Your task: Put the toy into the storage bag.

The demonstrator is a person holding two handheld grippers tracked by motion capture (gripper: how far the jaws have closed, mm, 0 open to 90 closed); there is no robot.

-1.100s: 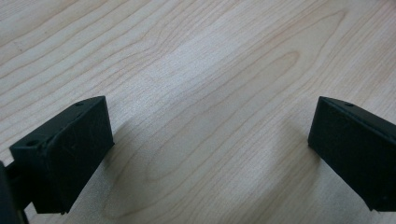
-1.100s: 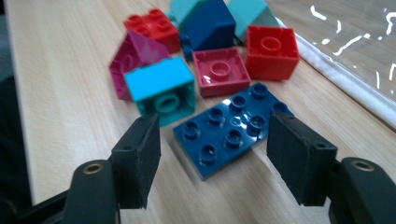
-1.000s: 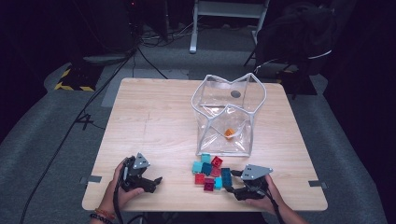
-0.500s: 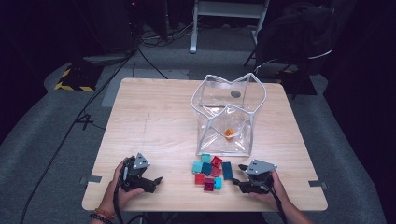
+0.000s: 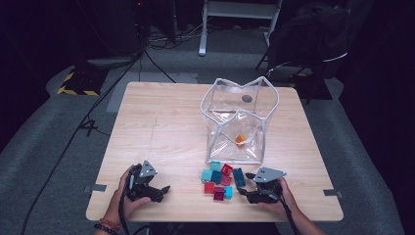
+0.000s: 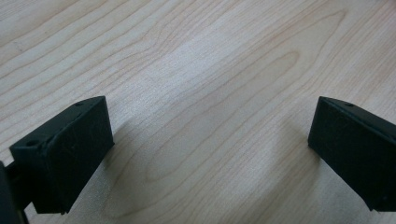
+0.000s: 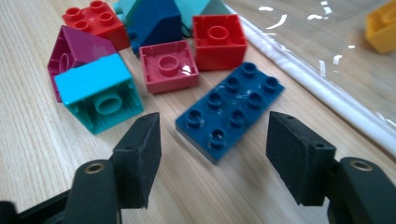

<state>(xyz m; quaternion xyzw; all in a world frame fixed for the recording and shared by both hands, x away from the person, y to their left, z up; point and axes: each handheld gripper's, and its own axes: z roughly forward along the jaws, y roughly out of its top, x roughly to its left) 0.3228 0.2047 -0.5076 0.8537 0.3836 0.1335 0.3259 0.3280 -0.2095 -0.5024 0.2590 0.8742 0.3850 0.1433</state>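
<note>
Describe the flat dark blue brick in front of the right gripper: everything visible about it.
The dark blue brick is a thin, flat plate of glossy plastic with eight round studs in two rows of four, studs facing up. It lies flat on the wooden table, at an angle, just ahead of the right gripper, whose open fingers stand clear of it. It sits at the pile's edge nearest the clear bag; a pink brick and a red brick lie close beside it.

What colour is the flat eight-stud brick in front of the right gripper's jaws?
Dark blue; the flat brick shows best in the right gripper view.
</note>
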